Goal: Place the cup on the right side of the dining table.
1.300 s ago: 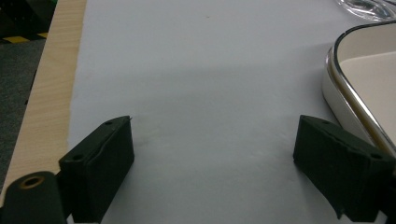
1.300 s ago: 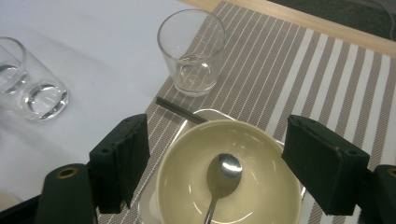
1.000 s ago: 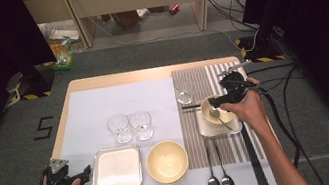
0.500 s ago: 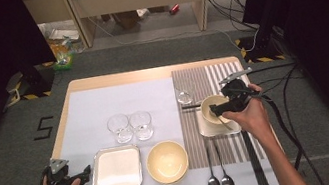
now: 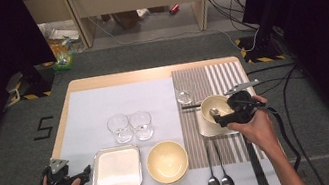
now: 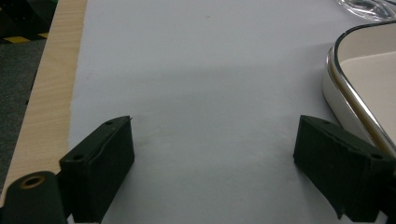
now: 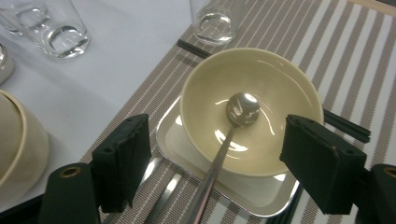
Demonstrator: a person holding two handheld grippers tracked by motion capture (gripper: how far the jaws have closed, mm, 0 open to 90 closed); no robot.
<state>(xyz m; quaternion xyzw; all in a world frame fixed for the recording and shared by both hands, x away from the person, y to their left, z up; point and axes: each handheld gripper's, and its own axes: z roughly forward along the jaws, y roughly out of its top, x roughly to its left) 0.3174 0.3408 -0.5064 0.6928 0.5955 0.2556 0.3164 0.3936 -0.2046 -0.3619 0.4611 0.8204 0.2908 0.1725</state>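
Grey carpet and trailing cables surround the bench (image 5: 149,74), which is laid with a pale sheet on its left half and a striped placemat (image 5: 230,74) on its right. On the placemat, at about 3 o'clock from the bench's middle, a cream bowl (image 5: 215,106) stands on a small steel tray (image 5: 209,130), and a spoon (image 7: 243,109) lies in it, head down in the bottom and handle leaning out over the near rim. The right claw (image 5: 223,120) is held just at that rim with its jaws apart, and the handle is seen running between them in the right gripper view without being pinched.

The step in hand is judged to be the setting of the spoon in the bowl. For it to be done well, the claw should be drawn back along the handle's line, toward 6 o'clock, with the jaws kept wide so that the handle is not caught and levered out. The bowl's rim should not be nudged, since the bowl could slide on the tray.

A glass (image 5: 184,94) stands at 11 o'clock from the bowl; two more spoons (image 5: 219,182) and dark chopsticks (image 5: 256,168) lie at 6 o'clock.

The left claw (image 5: 85,175) rests open at the bench's 7 o'clock corner, beside a steel-rimmed white tray (image 6: 355,70), gripping nothing.
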